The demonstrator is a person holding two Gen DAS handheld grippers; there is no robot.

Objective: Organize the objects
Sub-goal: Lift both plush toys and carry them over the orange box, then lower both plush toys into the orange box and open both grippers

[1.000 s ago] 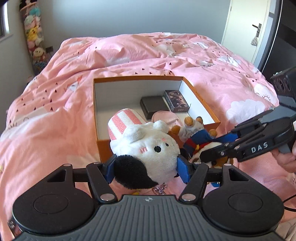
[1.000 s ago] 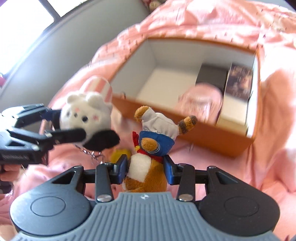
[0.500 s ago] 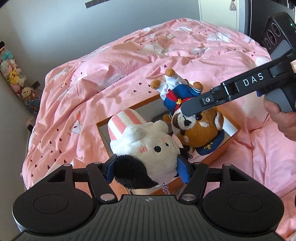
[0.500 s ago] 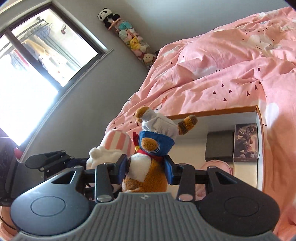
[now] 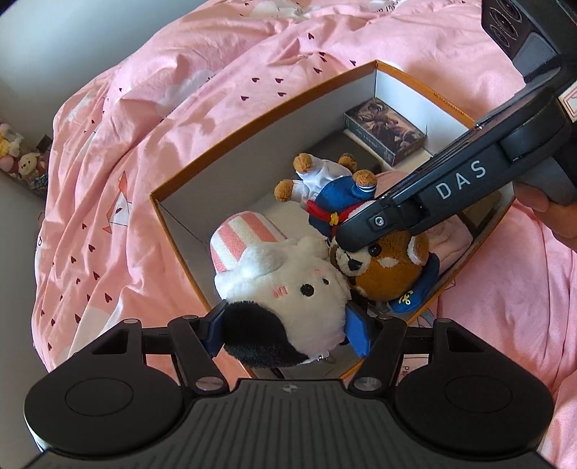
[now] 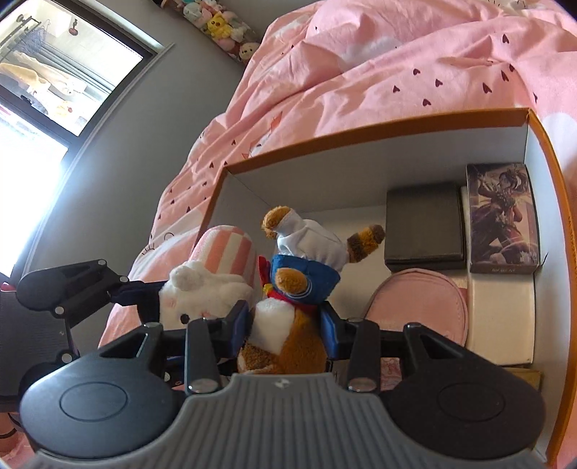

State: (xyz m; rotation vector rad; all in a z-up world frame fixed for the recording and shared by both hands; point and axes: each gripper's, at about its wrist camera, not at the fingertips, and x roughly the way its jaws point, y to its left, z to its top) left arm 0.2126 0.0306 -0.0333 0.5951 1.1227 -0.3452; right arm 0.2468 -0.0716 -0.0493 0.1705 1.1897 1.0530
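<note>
My left gripper [image 5: 286, 330] is shut on a white plush [image 5: 288, 285] with a black patch and pink-striped part, held over the near left part of the orange box [image 5: 252, 126]. My right gripper [image 6: 286, 324] is shut on a brown plush [image 6: 288, 342] in a blue sailor outfit, upside down, over the box's middle. The brown plush [image 5: 382, 267] also shows in the left wrist view, right beside the white one and touching it. The white plush [image 6: 205, 288] and the box [image 6: 360, 133] show in the right wrist view too.
Inside the box lie a picture card box [image 5: 386, 131], a black case [image 6: 423, 223] and a pink pouch [image 6: 418, 306]. The box sits on a pink duvet [image 5: 144, 144]. Stuffed toys [image 6: 220, 21] hang on the grey wall by a window [image 6: 43, 72].
Both grippers have moved forward and down with their plushes, from above the bed to inside the box opening. Both plushes stay gripped.
</note>
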